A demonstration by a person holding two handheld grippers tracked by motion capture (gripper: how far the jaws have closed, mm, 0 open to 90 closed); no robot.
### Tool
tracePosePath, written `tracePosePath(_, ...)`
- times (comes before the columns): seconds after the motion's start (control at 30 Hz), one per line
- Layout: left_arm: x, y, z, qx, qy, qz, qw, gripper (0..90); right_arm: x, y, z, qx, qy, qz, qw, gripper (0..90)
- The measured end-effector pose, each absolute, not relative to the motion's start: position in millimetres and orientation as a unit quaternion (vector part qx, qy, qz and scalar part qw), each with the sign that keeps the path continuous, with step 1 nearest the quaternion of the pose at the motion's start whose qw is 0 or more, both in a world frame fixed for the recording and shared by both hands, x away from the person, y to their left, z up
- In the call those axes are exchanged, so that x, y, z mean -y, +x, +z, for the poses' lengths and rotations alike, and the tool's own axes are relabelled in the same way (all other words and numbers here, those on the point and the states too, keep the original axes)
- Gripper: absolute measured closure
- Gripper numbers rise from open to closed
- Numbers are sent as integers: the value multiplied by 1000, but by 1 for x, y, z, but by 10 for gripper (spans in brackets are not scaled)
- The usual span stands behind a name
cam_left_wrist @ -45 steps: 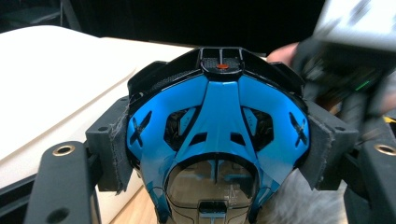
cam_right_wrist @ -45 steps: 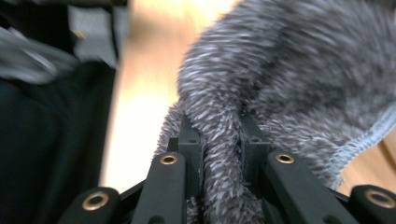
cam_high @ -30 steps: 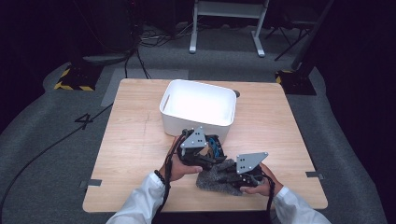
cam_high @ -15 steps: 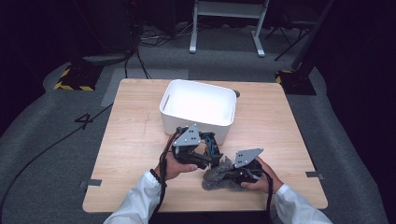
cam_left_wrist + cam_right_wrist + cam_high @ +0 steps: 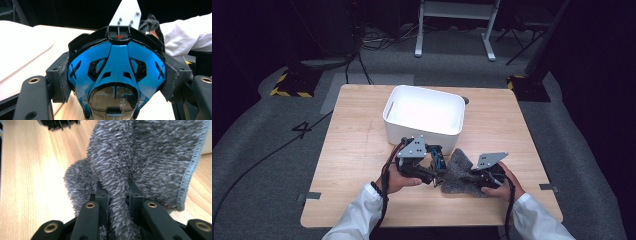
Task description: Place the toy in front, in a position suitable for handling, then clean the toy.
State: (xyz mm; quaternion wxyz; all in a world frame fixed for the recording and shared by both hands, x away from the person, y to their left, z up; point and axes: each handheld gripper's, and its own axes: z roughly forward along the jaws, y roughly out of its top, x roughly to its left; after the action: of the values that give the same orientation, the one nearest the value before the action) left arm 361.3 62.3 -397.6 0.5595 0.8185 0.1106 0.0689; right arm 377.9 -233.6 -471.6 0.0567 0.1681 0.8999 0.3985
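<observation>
Dark floor surrounds the wooden table (image 5: 362, 150) in the high view; a grey cloth (image 5: 459, 172) lies near its front edge, long axis running toward the white bin (image 5: 424, 115), between both hands. Left gripper (image 5: 116, 75) clamps a blue-and-black object (image 5: 117, 62), its lower end cut off. Right gripper (image 5: 117, 195) pinches a cloth fold, reaching level.

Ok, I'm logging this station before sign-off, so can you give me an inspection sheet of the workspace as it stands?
Surface: wooden table, bare wood around the work.
Job's things: blue and black device; grey fluffy cloth.
Clutter: white bin at the table's far side.
Grippers: left gripper shut on the device; right gripper shut on the cloth.
Cables: one trails from each gripper; more on the floor.
Surroundings: grey carpet, white stand, striped tape.
</observation>
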Motion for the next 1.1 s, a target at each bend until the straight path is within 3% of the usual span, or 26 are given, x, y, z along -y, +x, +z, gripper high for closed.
tracePosePath(0.27, -59, 364, -406, -114, 829, 80, 541, 257, 219, 357, -438, -877, 94, 469, 42, 761)
tracePosePath(0.53, -55, 362, -402, -123, 825, 99, 542, 257, 199, 336, -432, -872, 29, 489, 14, 760)
tracePosePath(0.73, -66, 364, -395, -126, 799, 79, 583, 257, 185, 336, -451, -895, 30, 444, 12, 761)
tracePosePath(1.1, -71, 354, -379, -112, 789, 89, 597, 257, 174, 351, -476, -908, 68, 413, 8, 760)
